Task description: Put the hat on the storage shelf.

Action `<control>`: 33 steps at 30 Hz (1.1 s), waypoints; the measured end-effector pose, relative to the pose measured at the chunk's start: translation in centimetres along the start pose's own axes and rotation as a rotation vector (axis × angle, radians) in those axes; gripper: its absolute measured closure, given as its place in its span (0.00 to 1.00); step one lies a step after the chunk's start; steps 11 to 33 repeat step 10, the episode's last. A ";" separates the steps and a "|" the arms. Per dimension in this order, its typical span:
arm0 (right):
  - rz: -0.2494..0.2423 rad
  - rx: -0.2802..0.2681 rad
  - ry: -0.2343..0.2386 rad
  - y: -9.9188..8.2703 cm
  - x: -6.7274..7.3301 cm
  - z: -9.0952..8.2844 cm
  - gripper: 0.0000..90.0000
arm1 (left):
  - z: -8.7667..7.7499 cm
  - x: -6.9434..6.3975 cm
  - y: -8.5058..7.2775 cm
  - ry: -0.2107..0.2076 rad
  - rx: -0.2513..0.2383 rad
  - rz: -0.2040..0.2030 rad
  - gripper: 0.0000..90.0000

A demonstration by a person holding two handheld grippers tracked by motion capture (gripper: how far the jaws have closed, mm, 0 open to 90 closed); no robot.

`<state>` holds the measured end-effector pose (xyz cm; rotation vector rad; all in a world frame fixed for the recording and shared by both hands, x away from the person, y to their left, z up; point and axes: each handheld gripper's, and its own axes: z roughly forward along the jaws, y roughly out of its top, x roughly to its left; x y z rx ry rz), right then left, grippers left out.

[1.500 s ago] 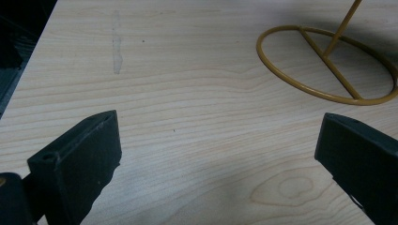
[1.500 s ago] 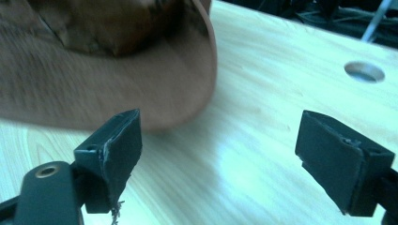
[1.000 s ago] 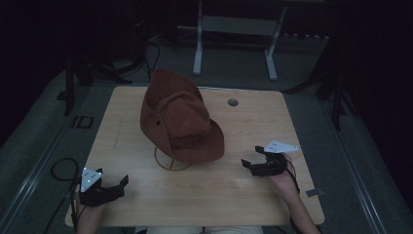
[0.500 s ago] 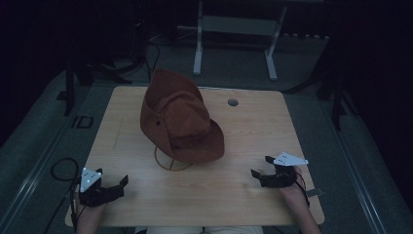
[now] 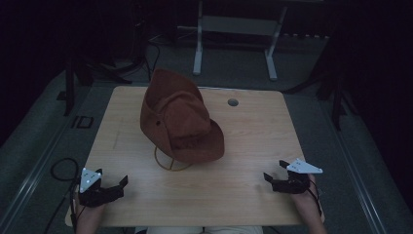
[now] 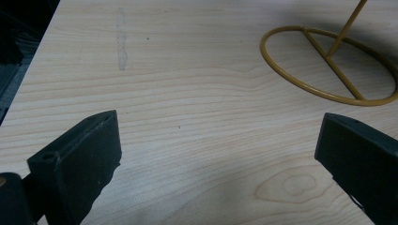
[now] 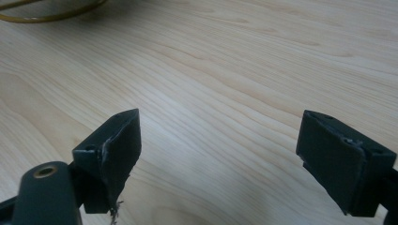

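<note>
The right gripper (image 5: 273, 177) now sits lower than one second ago, drawn back from the hat (image 5: 179, 117) toward the near edge of the surface (image 5: 253, 131) at about 5 o'clock; since half a second ago it has hardly moved. Its jaws stand wide apart and hold nothing. The left gripper (image 5: 121, 183) stays at 7 o'clock, jaws also wide apart and empty. The hat has not moved: it rests tilted on the stand (image 5: 168, 165), near the middle of the surface, well apart from both grippers.
</note>
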<state>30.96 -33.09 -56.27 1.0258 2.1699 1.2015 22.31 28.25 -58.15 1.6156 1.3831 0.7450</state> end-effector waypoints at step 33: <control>0.029 -0.007 -0.008 -0.3 -0.5 0.0 0.16 | 0.1 0.0 0.0 -0.003 0.000 0.004 0.02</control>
